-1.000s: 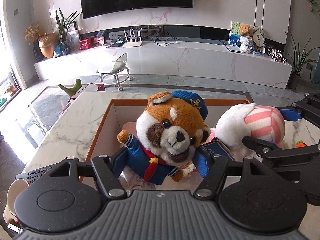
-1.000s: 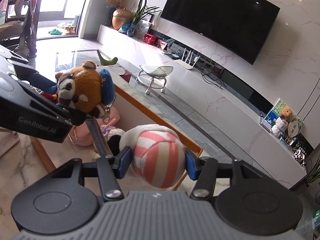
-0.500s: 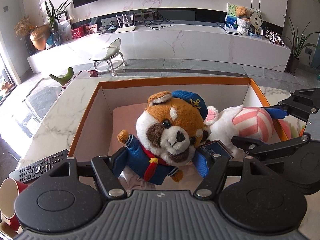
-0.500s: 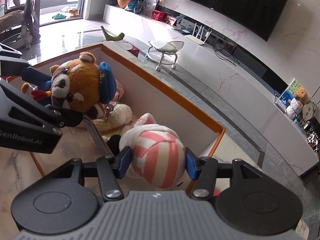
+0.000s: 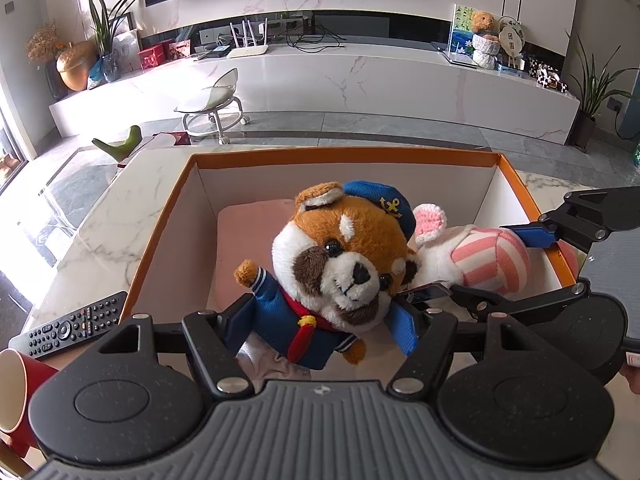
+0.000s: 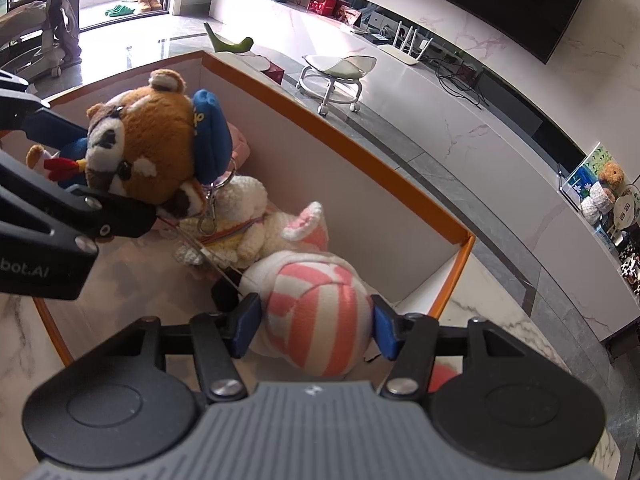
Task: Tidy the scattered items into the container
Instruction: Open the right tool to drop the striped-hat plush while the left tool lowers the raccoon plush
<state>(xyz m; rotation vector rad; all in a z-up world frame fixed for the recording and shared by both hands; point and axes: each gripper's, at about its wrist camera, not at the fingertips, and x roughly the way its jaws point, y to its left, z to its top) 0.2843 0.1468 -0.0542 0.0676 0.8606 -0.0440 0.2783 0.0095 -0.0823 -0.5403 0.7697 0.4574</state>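
My left gripper (image 5: 320, 326) is shut on a brown sailor bear plush (image 5: 340, 256) in a blue suit and cap, held over the orange-rimmed white box (image 5: 344, 160). My right gripper (image 6: 316, 330) is shut on a pink-and-white striped bunny plush (image 6: 316, 312), held low inside the box's right end (image 6: 464, 256). The bear (image 6: 156, 152) and the left gripper's fingers (image 6: 80, 208) show at the left of the right wrist view. The bunny (image 5: 488, 260) and the right gripper's fingers (image 5: 532, 236) show at the right of the left wrist view.
A pink cushion (image 5: 248, 232) and a cream knitted plush (image 6: 240, 216) lie in the box. A black remote (image 5: 68, 328) and a red cup (image 5: 20, 392) sit on the marble table (image 5: 112, 220) left of the box. An orange-pink item (image 6: 440, 376) lies outside the box's right corner.
Both grippers have moved forward and down over the box with their plush toys. The box interior now fills both views.
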